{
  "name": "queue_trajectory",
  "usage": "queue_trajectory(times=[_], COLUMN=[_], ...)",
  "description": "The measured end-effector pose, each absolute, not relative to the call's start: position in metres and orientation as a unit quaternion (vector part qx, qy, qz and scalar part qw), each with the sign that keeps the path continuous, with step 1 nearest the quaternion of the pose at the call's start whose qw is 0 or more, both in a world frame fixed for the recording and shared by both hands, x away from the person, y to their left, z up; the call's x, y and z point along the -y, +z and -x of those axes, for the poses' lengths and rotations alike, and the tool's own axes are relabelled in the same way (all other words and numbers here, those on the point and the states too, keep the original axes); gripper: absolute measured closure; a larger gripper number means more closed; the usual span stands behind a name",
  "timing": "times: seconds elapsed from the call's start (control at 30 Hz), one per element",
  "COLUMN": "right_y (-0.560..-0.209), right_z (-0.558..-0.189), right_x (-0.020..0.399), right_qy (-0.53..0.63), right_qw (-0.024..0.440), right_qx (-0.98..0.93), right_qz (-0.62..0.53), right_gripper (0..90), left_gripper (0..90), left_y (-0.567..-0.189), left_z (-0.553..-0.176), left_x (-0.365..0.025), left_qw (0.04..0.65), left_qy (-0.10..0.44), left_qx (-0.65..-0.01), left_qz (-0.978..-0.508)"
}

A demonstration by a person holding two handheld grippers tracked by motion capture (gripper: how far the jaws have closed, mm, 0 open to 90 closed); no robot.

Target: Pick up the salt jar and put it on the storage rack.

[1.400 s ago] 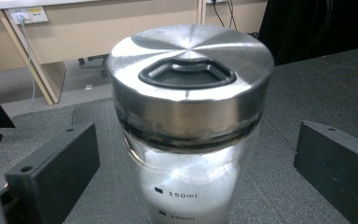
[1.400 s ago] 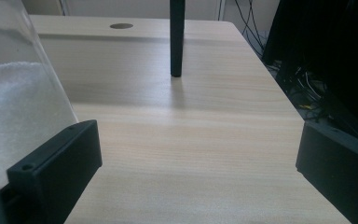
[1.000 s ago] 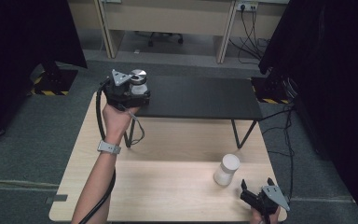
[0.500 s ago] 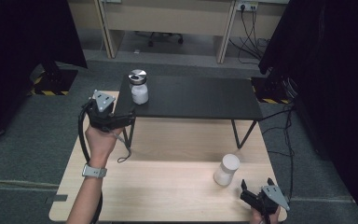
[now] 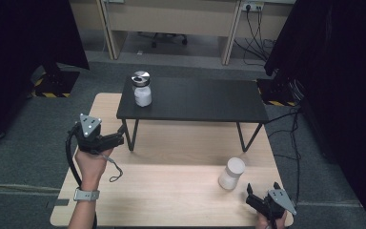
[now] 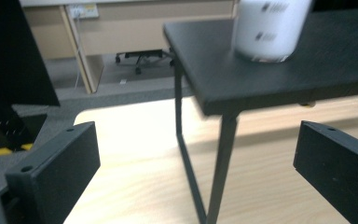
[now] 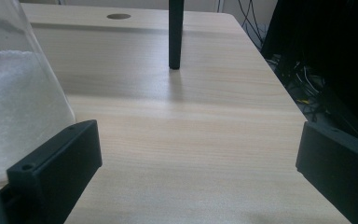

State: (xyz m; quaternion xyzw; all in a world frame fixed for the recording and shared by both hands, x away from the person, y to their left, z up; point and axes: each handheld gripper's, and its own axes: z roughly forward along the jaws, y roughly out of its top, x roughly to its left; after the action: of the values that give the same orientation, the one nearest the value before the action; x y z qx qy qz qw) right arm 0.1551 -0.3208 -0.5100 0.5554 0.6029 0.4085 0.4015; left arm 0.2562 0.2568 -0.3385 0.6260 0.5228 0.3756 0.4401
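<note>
1. Change since 1.0 s ago: the left gripper (image 5: 106,140) was up at the jar with the metal lid (image 5: 142,88) on the black raised shelf (image 5: 195,99); it has since let go and pulled back toward the person, and is now low over the left side of the wooden table (image 5: 171,191), well apart from that jar. The jar stays on the shelf's left rear corner, upright.
2. The right gripper (image 5: 257,202) has not moved across the frames; it sits at the table's front right edge.
3. The white-lidded jar (image 5: 232,173) is unchanged too, upright on the table just beside the right gripper.
4. Left hand (image 5: 93,164) pose: forearm comes in from the bottom, wristband on, gripper pointing right toward the shelf leg (image 5: 132,136), grey plate on top.
5. Left gripper jaws: wide apart, nothing between them; in the left gripper view (image 6: 200,154) they frame the shelf leg, with the jar's bottom above on the shelf.
6. Right gripper jaws: apart, empty; in the right gripper view (image 7: 200,154) the jar of white grains (image 7: 18,93) stands just beside the left jaw; contact unclear.
7. Writing: dark marks on the jar in the left gripper view (image 6: 269,25), too blurred to read.
</note>
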Motion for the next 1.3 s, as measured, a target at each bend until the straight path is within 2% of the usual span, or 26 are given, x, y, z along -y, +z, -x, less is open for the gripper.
queue_trajectory(times=[0.43, 0.8, 1.3], right_y=[-0.509, -0.509, -0.508], right_z=[-0.156, -0.156, -0.157], right_x=[0.323, 0.322, 0.319], right_qy=[0.408, 0.406, 0.396], right_qw=[0.397, 0.398, 0.402], right_qx=[-0.605, -0.606, -0.611], right_qz=[-0.556, -0.556, -0.555], right_gripper=[0.3, 0.3, 0.3], left_gripper=[0.0, 0.0, 0.0], left_y=[-0.38, -0.413, -0.443], left_z=[-0.241, -0.224, -0.216], left_x=[-0.281, -0.286, -0.302], left_qw=[0.425, 0.402, 0.379], left_qy=[0.346, 0.354, 0.329], left_qx=[-0.556, -0.568, -0.598], left_qz=[-0.625, -0.625, -0.625])
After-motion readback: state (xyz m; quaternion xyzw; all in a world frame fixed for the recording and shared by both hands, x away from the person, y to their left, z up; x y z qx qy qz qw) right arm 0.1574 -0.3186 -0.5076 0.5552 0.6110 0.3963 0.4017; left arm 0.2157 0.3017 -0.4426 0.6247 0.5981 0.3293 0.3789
